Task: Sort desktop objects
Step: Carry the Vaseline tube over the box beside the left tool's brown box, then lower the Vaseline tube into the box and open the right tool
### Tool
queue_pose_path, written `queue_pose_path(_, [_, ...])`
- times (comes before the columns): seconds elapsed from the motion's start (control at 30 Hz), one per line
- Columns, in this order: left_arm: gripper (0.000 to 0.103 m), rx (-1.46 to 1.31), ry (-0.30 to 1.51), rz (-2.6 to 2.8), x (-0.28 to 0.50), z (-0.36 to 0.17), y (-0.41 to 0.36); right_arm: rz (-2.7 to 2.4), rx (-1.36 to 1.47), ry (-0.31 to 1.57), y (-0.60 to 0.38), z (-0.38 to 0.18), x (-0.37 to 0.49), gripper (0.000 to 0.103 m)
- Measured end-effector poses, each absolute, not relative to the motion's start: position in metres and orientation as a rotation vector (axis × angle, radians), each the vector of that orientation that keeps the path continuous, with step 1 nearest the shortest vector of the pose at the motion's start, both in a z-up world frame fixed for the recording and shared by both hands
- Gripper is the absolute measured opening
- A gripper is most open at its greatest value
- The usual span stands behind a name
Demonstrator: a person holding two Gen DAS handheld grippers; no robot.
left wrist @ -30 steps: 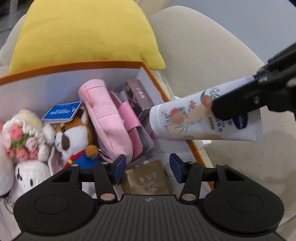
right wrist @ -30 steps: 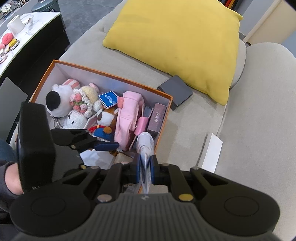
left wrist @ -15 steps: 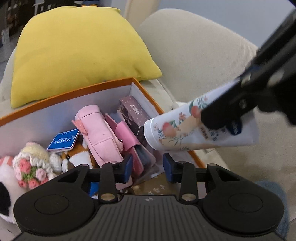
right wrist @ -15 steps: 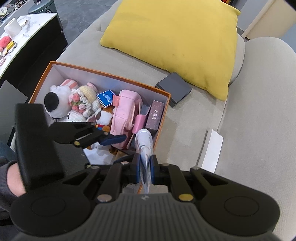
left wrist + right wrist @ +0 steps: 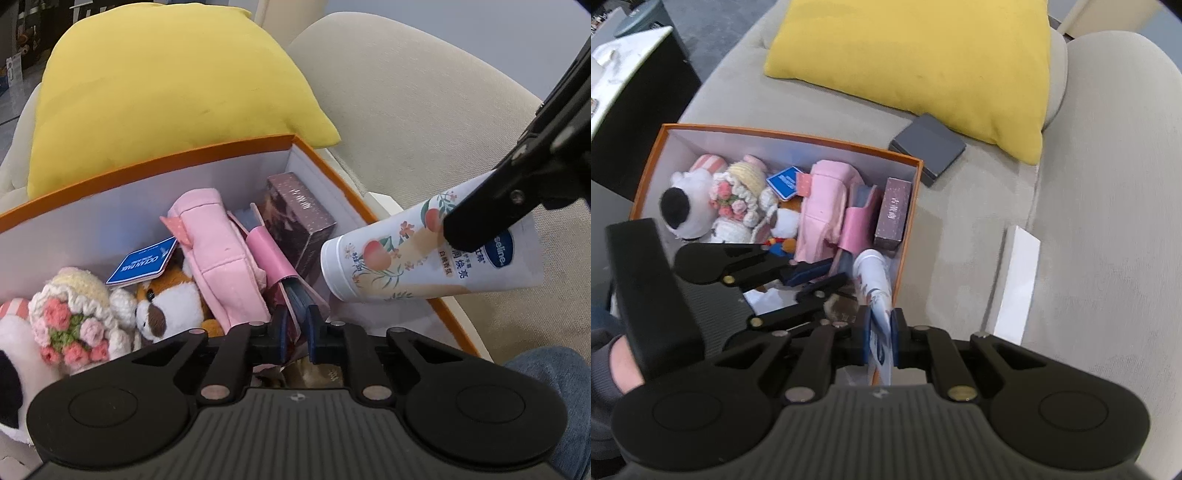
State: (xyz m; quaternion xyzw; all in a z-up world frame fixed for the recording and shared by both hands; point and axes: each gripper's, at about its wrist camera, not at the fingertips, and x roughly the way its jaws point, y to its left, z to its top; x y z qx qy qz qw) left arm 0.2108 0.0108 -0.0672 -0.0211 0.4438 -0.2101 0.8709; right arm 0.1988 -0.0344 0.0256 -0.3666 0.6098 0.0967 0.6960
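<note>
An orange box on a beige sofa holds plush toys, a pink pouch, a pink wallet and a brown carton. My left gripper reaches into the box at its near side, and its pads pinch the near end of the pink wallet. My right gripper is shut on the flat end of a white peach-print cream tube. The tube's cap end points down over the box's near right corner.
A yellow cushion leans behind the box. A grey flat box and a white card lie on the sofa seat to the right. A dark table stands at the left. A person's hand grips the left tool.
The left jaws have gone from wide open to closed on the near end of the pink wallet. The right gripper has rolled a little, still holding the tube.
</note>
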Motion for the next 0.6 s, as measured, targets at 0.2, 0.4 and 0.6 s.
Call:
queue_pose_path(0.2, [0.013,-0.067,0.928,-0.446,0.206,-0.068,0.020,0.158,-0.847,1.379,-0.027,0.012,0.205,0.011])
queue_pose_path(0.4, [0.013,-0.083,0.922,-0.458,0.206,-0.070,0.021,0.113,-0.868,1.399,-0.022,-0.009,0.221,0.011])
queue_pose_path(0.6, [0.013,-0.088,0.917,-0.478,0.207,-0.071,0.020,0.106,-0.882,1.414,-0.022,-0.024,0.237,0.012])
